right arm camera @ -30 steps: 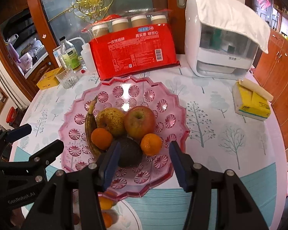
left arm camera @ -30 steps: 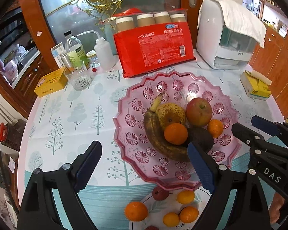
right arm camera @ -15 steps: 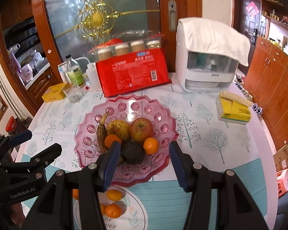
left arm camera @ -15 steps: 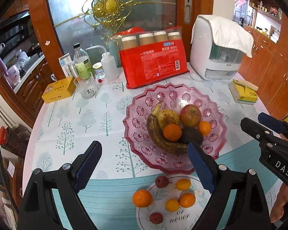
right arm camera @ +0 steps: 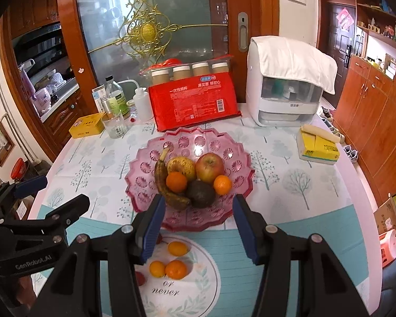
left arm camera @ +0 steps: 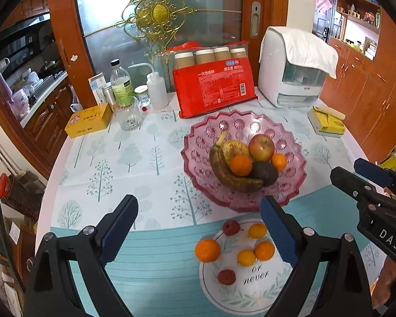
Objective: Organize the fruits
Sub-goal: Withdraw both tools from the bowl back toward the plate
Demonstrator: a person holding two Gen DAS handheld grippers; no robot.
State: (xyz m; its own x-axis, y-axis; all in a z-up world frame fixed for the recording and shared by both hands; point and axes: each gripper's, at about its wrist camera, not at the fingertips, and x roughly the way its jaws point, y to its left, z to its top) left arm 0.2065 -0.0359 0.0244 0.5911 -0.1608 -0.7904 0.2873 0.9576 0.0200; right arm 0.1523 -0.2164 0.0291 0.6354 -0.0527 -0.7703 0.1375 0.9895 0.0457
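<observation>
- Both jaws are spread wide and hold nothing: the left gripper (left arm camera: 198,229) and the right gripper (right arm camera: 196,224) hang above the table (left arm camera: 134,158).
- Compared with one second ago, I have pulled both back and up. The white plate (left arm camera: 250,288) now shows fully under the left jaws, so I judge a new pick comes next.
- Small fruits lie on the plate; one orange (left arm camera: 207,250) sits at its rim, between the left jaws.
- Ahead of both jaws is the pink bowl (right arm camera: 235,155) with the banana (right arm camera: 162,182), apple (right arm camera: 210,167) and others.
- The red packet (right arm camera: 195,105) stands far behind; nothing blocks the way.
</observation>
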